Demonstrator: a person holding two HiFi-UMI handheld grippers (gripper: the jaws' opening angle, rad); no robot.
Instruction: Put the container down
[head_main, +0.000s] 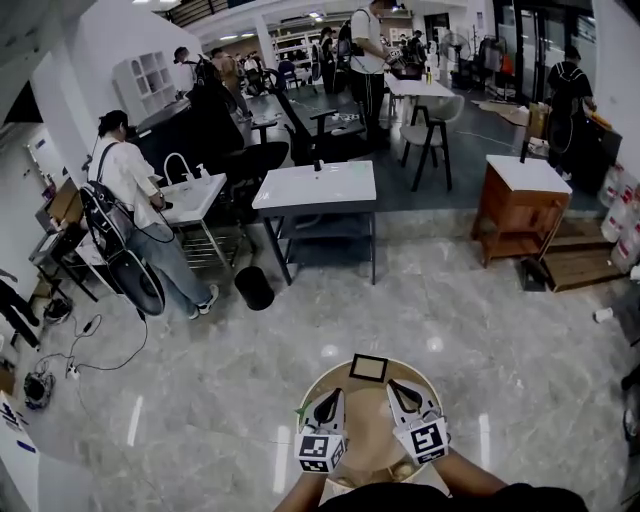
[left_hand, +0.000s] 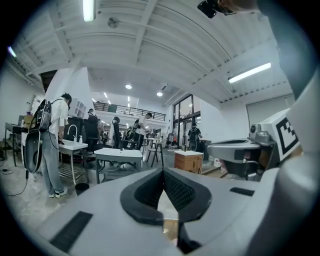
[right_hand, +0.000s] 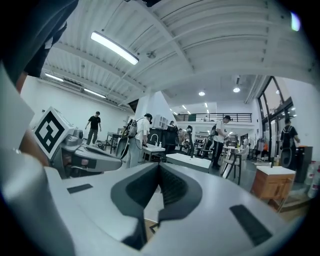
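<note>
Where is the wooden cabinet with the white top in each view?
Head view: wooden cabinet, right of centre, mid-height.
Left gripper view: just right of centre, slightly low.
Right gripper view: right side, below mid-height.
Shared landmark: large white table, left of the cabinet in all three.

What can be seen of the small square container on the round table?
The container is small and square, with a dark rim framing a paler inside. It looks shallow. It lies flat and upright at the far edge of the round, wood-coloured table, on the side away from the person. Only the tabletop touches it, and nothing grips it. Its material, and whether anything is inside, cannot be made out at this size.
</note>
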